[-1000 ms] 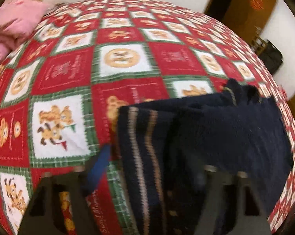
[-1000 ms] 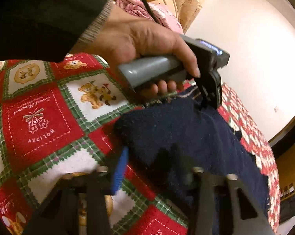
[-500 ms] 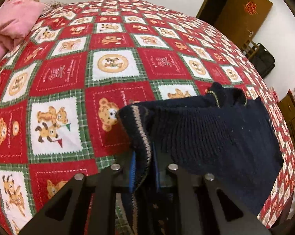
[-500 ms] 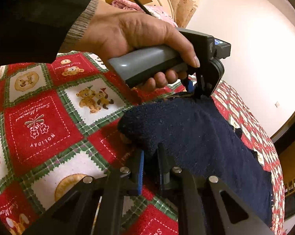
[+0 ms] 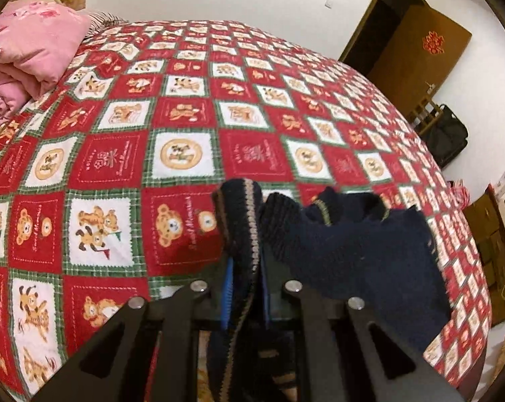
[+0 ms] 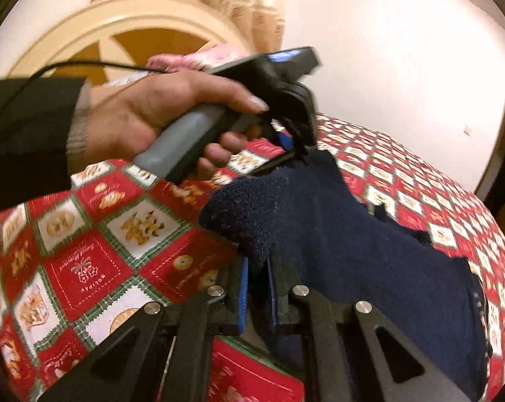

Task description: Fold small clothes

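The dark navy knitted garment with tan-striped ribbing (image 5: 353,251) is found on the red, white and green teddy-bear patchwork quilt (image 5: 185,154) covering the bed. One edge is raised clear of the quilt; the rest is draped toward the far side.

Left gripper (image 5: 245,288): jaws clenched on the striped ribbed hem, which stands up between the blue pads. Right gripper (image 6: 256,288): jaws clenched on a plain navy edge. Both sets of jaws have just been closing, with cloth between them. In the right wrist view the left gripper's grey handle is seen held in the person's hand (image 6: 145,117).

Progress, as judged: early. Both edges are gripped and lifted, but no crease is laid yet. The fold-over, flattening and any second fold are judged left to do.

Containers: none is seen on the bed. A folded pink quilted blanket (image 5: 27,63) lies at the far left.
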Motion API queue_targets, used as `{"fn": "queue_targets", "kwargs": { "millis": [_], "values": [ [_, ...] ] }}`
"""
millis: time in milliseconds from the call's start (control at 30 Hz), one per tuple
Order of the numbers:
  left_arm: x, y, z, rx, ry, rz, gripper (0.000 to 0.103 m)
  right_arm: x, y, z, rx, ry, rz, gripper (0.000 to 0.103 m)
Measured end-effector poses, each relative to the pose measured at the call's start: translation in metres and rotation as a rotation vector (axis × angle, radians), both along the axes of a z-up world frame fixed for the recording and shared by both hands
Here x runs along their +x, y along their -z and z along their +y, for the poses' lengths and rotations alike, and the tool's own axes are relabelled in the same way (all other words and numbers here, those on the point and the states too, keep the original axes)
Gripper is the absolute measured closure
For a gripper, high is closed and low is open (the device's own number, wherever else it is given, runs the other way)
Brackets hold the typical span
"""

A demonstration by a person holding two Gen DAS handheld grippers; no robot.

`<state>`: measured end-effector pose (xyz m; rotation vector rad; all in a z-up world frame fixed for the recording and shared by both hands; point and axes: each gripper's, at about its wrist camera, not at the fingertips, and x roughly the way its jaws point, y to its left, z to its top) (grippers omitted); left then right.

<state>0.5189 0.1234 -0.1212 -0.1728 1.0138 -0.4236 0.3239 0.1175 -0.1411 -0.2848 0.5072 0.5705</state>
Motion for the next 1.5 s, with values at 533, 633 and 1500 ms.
{"fn": "queue_targets", "kwargs": {
  "millis": [533, 633, 1500],
  "values": [
    [-0.011, -0.049, -0.086, 0.004, 0.014, -0.044, 0.090, 0.006, -0.019, -0.144, 0.243, 0.239, 0.080, 0.103],
    [-0.012, -0.045, -0.108, 0.039, 0.036, -0.051, 0.090, 0.011, -0.014, -0.163, 0.278, 0.253, 0.125, 0.103],
    [-0.006, -0.046, -0.110, 0.004, 0.011, -0.018, 0.091, 0.057, 0.034, -0.172, 0.621, 0.147, 0.441, 0.094]
  ]
}}
